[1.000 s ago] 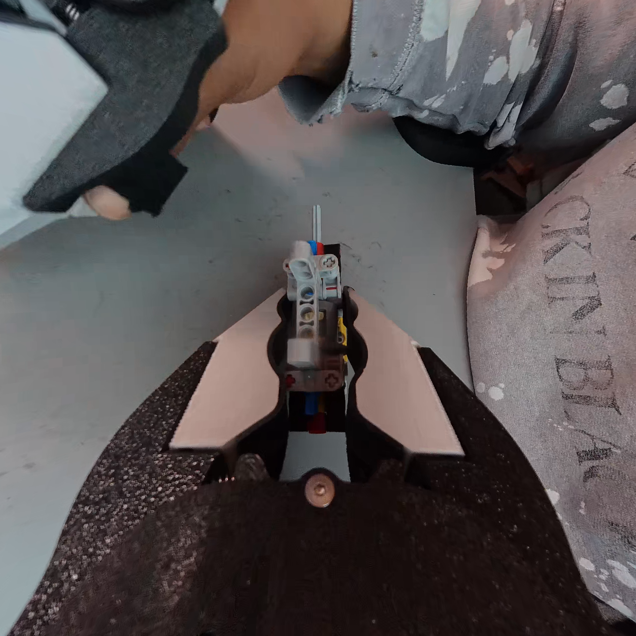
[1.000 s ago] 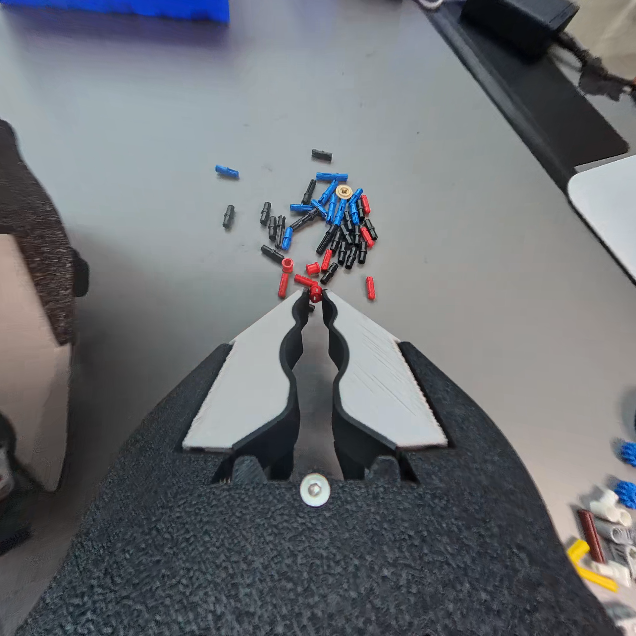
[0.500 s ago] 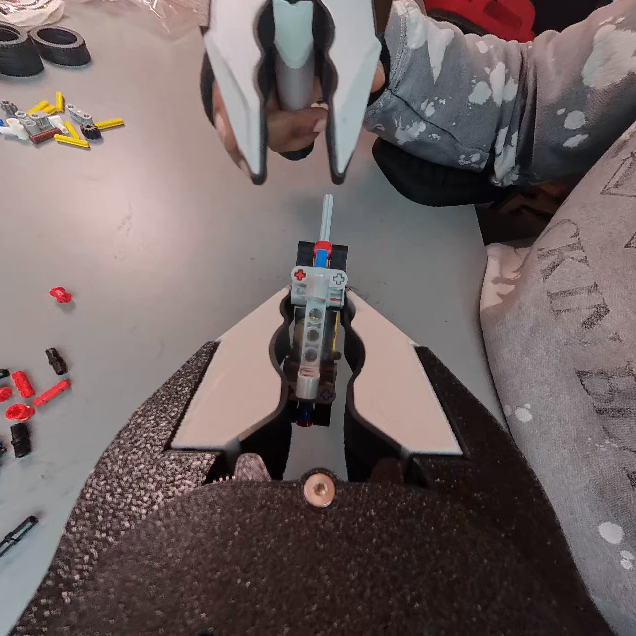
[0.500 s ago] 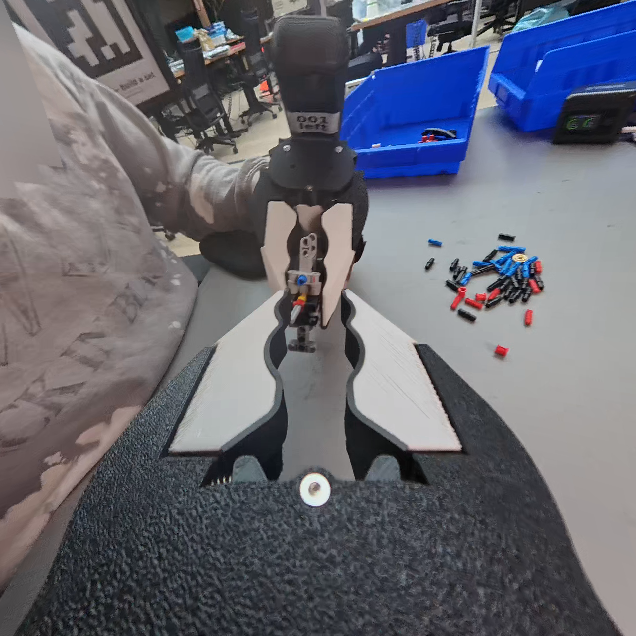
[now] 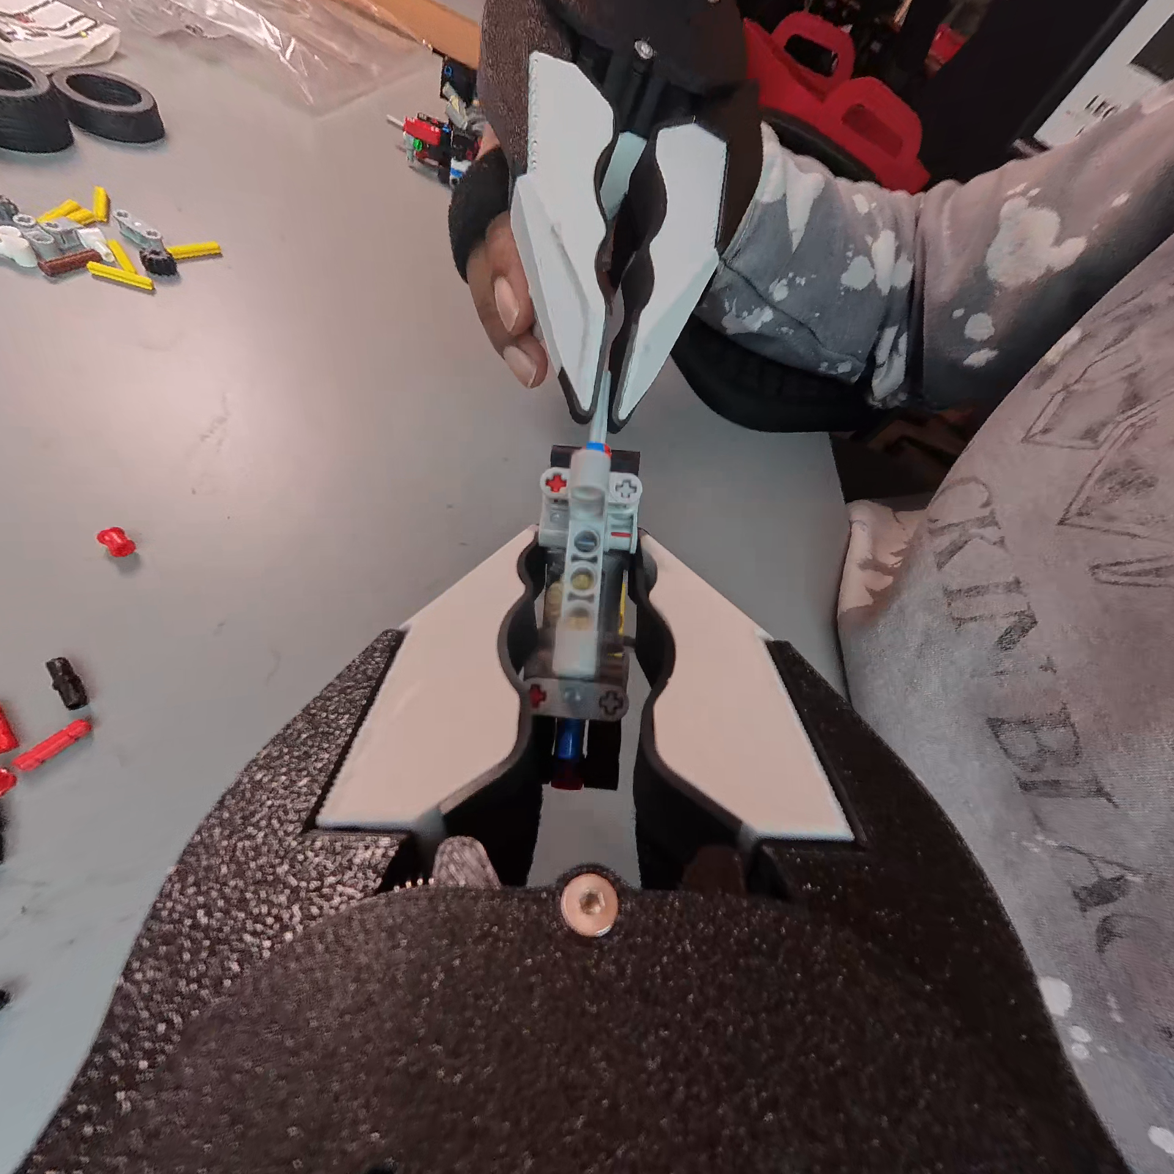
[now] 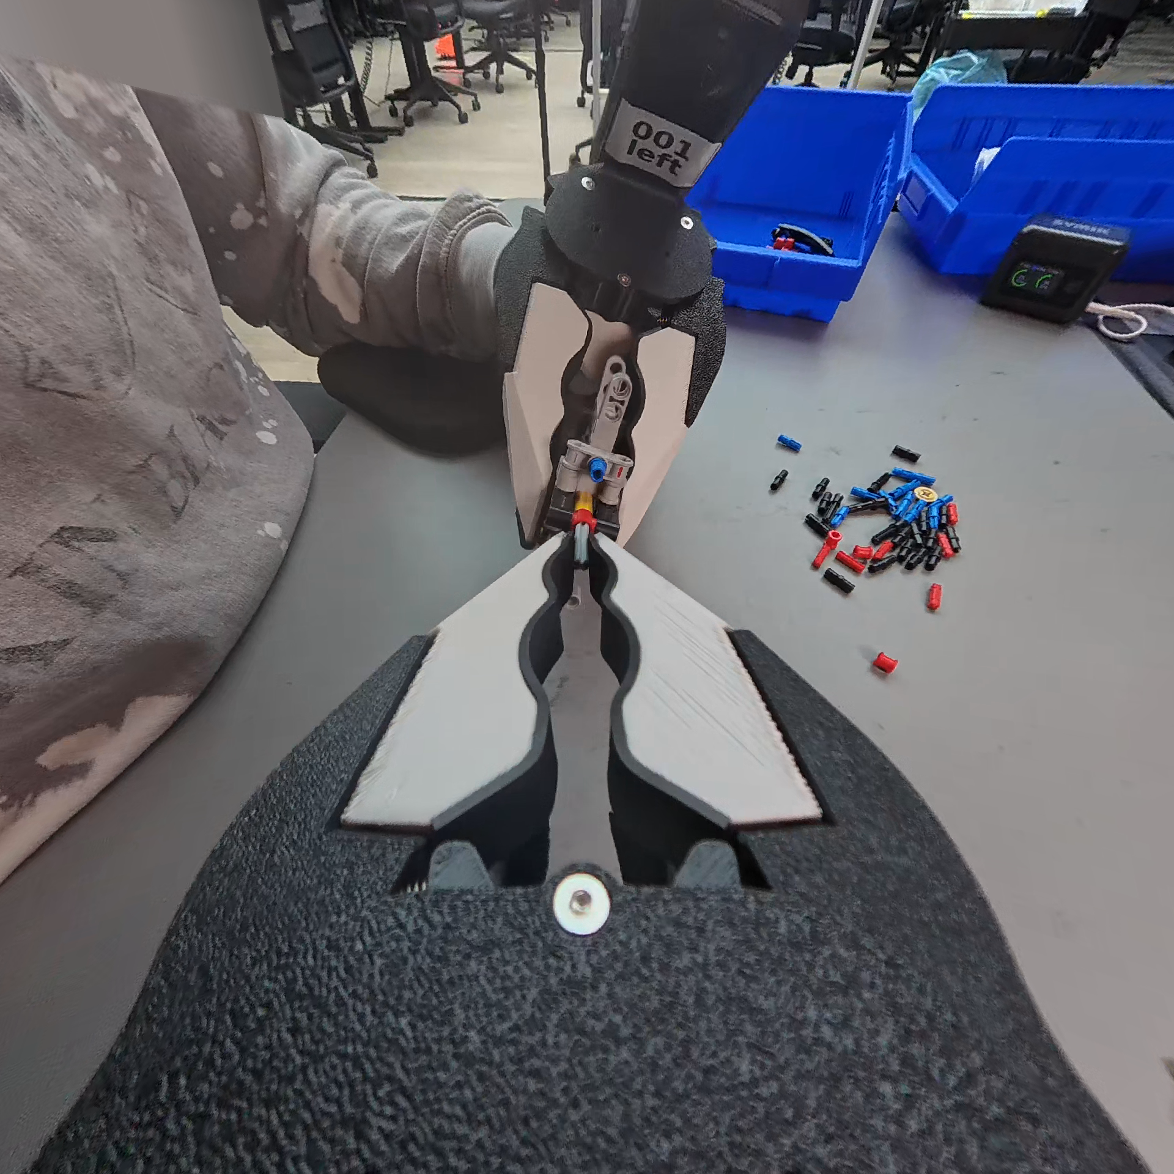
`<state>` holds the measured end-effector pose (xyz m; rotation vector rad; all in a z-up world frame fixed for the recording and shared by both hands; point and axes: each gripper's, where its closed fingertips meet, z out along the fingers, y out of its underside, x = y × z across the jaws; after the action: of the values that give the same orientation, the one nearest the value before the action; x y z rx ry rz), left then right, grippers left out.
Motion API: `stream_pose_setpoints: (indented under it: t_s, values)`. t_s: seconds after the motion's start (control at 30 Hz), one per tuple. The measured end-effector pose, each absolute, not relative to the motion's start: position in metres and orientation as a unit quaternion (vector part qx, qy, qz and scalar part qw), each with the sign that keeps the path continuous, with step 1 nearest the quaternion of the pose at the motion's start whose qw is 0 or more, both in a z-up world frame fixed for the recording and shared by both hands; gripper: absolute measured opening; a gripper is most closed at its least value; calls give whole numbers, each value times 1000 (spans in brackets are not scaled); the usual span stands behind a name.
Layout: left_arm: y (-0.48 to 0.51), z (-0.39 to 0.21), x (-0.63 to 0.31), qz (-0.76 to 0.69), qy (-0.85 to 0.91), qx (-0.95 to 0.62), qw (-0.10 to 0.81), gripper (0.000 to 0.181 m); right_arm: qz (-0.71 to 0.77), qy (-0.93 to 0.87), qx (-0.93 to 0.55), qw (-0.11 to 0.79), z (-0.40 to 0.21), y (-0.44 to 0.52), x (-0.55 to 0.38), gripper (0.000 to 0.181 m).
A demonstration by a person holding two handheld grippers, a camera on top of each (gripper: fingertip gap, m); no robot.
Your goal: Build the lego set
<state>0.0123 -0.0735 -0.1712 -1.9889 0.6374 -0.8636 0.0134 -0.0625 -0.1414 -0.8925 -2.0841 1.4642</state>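
My left gripper (image 5: 587,540) is shut on a small lego assembly (image 5: 584,572) of grey beams on a black base, and holds it above the grey table (image 5: 286,413). A thin grey axle (image 5: 597,425) sticks out of the assembly's far end, past a red bush. My right gripper (image 6: 579,546) faces the left one and is shut on the tip of that axle (image 6: 580,551). The left wrist view shows the right gripper (image 5: 600,406) pinching the axle from above. The right wrist view shows the assembly (image 6: 594,473) between the left fingers (image 6: 533,413).
A pile of red, blue and black pins (image 6: 889,527) lies to the right, with one red bush (image 6: 884,662) apart from it. Blue bins (image 6: 807,209) and a black device (image 6: 1054,270) stand behind. Tyres (image 5: 101,105) and yellow and grey parts (image 5: 82,248) lie far left. The tips of both grippers are at nearly the same place. The red bush (image 6: 884,662) is about equally far from each gripper, around 15 cm. My left wrist view (image 5: 125,537) looks at it from another angle.
My right gripper left the pin pile, came over open to the assembly and shut on the axle's tip. My left gripper kept its hold on the assembly.
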Motion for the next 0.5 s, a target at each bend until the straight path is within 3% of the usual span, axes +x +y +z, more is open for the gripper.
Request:
stream_pose_setpoints:
  t_s: [0.2, 0.5]
  values:
    - [-73, -173, -34, -333, 190, -819, 427, 24, 549, -705, -355, 273, -102, -3, 43, 2]
    - [-87, -214, 34, -392, 231, -845, 281, 26, 525, -726, -343, 282, -127, -31, 35, 3]
